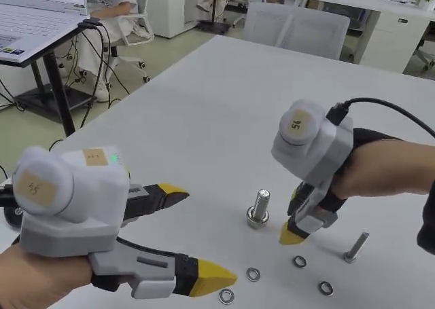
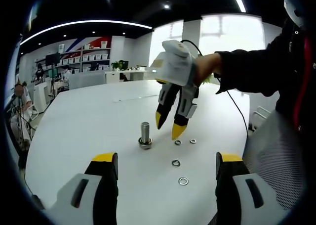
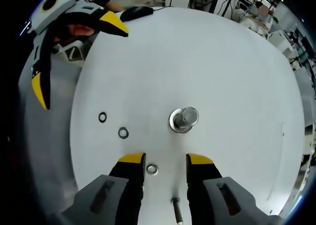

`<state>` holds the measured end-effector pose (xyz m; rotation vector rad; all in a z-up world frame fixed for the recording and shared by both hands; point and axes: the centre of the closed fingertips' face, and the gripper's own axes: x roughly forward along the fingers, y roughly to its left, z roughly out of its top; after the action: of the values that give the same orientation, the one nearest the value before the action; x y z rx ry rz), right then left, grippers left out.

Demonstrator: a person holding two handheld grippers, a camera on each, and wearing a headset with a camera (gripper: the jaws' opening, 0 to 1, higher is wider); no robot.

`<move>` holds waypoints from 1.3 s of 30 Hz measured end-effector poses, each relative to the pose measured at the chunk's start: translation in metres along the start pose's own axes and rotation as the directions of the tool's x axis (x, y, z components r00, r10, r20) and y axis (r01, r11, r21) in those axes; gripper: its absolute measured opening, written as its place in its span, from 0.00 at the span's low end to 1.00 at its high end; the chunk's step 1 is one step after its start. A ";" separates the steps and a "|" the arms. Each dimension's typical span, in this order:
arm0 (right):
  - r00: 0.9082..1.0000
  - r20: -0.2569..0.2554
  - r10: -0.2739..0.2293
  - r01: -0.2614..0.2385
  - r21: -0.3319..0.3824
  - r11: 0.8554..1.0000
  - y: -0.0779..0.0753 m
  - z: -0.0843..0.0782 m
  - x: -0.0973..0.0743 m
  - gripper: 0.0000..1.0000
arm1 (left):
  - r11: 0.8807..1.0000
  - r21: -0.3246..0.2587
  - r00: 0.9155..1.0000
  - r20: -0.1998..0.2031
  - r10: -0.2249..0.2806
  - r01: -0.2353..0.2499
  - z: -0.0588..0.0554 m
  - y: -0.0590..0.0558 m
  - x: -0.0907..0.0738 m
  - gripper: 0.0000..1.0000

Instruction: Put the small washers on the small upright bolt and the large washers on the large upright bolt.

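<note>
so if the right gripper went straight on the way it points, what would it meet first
Likely the washer lying on the table between the open jaws of the right gripper; the upright bolt stands further on. Depth is unclear.

The right gripper (image 1: 293,235) carries a round tan sticker (image 1: 297,124) on its top. It bears a handwritten two-digit number, seemingly 56, the second digit unsure. The left gripper (image 1: 204,238) has a paler round sticker (image 1: 35,189) with faint orange digits — perhaps 55, too blurred to be certain. Print on the laptop (image 1: 27,20) is too small to read.
</note>
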<state>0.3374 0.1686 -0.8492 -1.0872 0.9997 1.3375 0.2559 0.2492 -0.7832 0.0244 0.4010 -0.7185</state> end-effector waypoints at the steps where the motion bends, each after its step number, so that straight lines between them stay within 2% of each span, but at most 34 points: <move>1: 1.000 -0.002 0.002 -0.002 -0.002 1.000 0.004 -0.001 0.000 0.34 | 1.000 0.001 1.000 -0.001 -0.001 0.001 0.000 0.000 0.000 0.81; 12: 1.000 0.009 0.019 -0.019 -0.025 1.000 0.030 0.001 -0.001 0.34 | 1.000 0.012 1.000 -0.003 -0.010 0.010 0.000 -0.004 -0.001 0.81; 19: 0.999 0.024 0.042 -0.040 -0.069 0.997 0.050 0.014 0.001 0.34 | 1.000 0.012 1.000 -0.006 -0.010 0.010 -0.002 -0.007 -0.005 0.80; 24: 0.998 0.019 0.067 -0.064 -0.119 0.991 0.067 0.026 0.007 0.34 | 1.000 0.011 1.000 -0.011 -0.009 0.009 -0.005 -0.008 -0.008 0.80; 35: 0.991 0.035 0.132 -0.124 -0.181 0.976 0.097 0.049 0.020 0.31 | 1.000 0.010 1.000 -0.017 -0.004 0.004 -0.008 -0.011 -0.013 0.80; 39: 0.989 0.032 0.142 -0.133 -0.200 0.971 0.104 0.053 0.026 0.29 | 1.000 0.008 1.000 -0.018 -0.002 0.002 -0.009 -0.012 -0.014 0.80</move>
<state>0.2309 0.2201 -0.8651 -1.1450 0.9367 1.5949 0.2356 0.2507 -0.7853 0.0383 0.4155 -0.7227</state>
